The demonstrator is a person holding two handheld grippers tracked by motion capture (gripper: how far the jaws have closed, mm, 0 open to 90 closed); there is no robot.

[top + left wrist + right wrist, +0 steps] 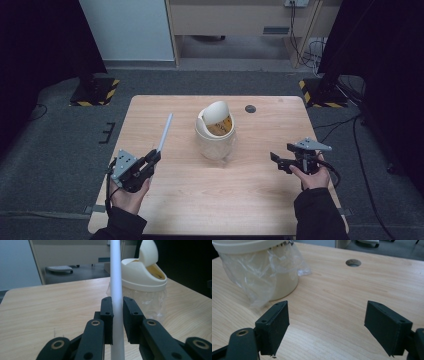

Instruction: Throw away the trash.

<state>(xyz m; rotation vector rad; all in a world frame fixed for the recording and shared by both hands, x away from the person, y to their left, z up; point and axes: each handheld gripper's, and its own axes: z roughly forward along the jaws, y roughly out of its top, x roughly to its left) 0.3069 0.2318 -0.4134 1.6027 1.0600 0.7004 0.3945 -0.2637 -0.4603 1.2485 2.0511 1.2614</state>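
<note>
White and slender, the long plastic rod [116,290] is clamped between the jaws of the left gripper [150,161], gripped near its lower end, with most of its length rising ahead of the jaws and up and away from the hand. In the high view the rod [165,131] slants over the light wooden counter [210,200], its free tip clear of the surface.

Ahead of that gripper and off to its right stands the cream plastic bin with a swing lid [142,272], lined with a clear plastic bag [147,302]. The lid is tipped, leaving an opening on the upper side.

Judgement: the step in hand appears to be delivering the rod into the bin. The hold is low on the rod, so the far tip will swing widely with small wrist motion; slow rotation is advised. Lead with the free tip, aim at the gap under the tipped flap, and release only once the tip is well inside.

The right gripper [282,161] is spread wide and empty, with the bin [259,270] ahead to its left. It could steady the bin wall, since a light bin may shift if the lid is pushed.
</note>
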